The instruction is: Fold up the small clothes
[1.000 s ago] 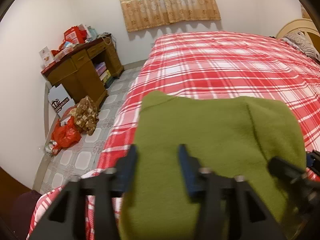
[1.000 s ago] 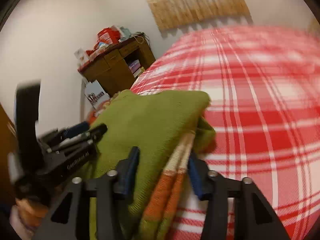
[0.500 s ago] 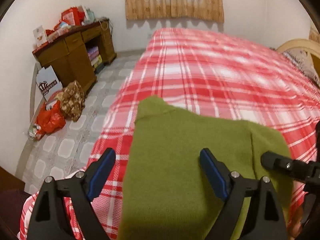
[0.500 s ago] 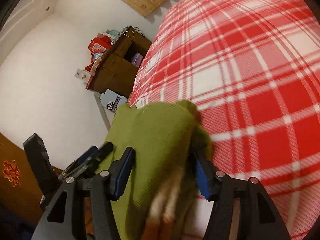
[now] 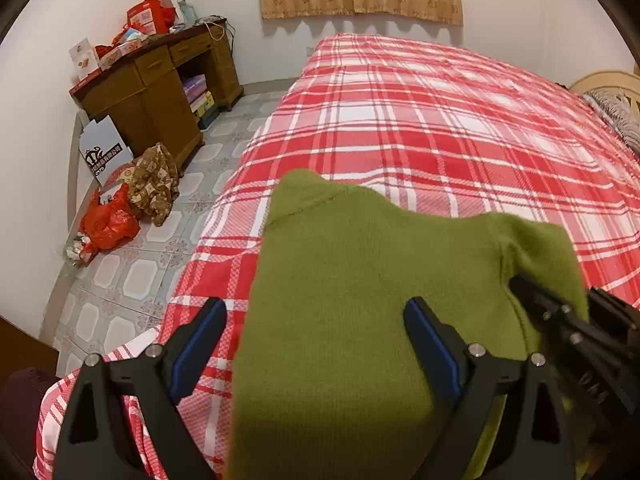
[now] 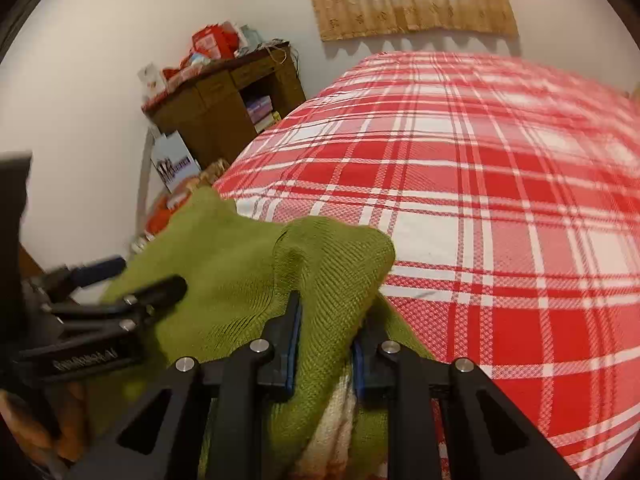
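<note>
Sweater: olive-green knitted sweater (image 5: pixel 352 300) is lying folded near the foot edge of the red-and-white plaid bedspread (image 5: pixel 460 120), directly ahead of both my tongs.
Long axis: I am judging it as running away from me up the bed, the short side spanning between my two hands.
Right tongs: my right gripper (image 6: pixel 326 344) is pinching a bunched fold at the sweater's right edge, blue pads pressed into the knit.
Left tongs: my left gripper (image 5: pixel 316 344) is hovering wide apart, one finger over the bedspread, the other over the sweater, gripping nothing.
Nearer hand: the right is already holding cloth, so I am expecting the left to close on the left edge next.
Right view only: a cream-and-orange striped band (image 6: pixel 340 412) is showing beneath the fold.
Left view only: the sweater's flat top and far corner are showing, and the tiled floor (image 5: pixel 132 276) beside the bed.
</note>
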A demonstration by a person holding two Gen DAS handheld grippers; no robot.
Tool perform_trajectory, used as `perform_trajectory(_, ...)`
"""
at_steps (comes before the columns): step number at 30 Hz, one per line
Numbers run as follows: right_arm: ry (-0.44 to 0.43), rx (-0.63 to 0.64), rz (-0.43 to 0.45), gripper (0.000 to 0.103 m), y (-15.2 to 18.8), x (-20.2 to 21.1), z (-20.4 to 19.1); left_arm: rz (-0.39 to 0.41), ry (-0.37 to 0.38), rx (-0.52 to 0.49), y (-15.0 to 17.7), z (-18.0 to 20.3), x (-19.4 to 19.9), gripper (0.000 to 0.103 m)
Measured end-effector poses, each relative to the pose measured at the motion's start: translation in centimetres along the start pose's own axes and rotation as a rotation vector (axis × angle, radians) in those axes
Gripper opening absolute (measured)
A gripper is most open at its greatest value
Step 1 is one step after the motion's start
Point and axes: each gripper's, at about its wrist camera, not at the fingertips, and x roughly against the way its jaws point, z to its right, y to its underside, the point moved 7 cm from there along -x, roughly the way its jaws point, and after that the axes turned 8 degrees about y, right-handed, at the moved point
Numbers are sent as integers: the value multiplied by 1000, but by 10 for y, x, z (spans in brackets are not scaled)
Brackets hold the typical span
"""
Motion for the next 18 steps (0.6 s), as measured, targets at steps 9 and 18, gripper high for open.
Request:
perform_trajectory(9, 44, -6, 123, 25, -1, 58, -4, 13, 5, -11, 2, -1, 8, 94)
perform_trajectory(18, 68, 231, 234, 25, 59, 152, -62, 54, -69, 6, 47, -1, 71, 94)
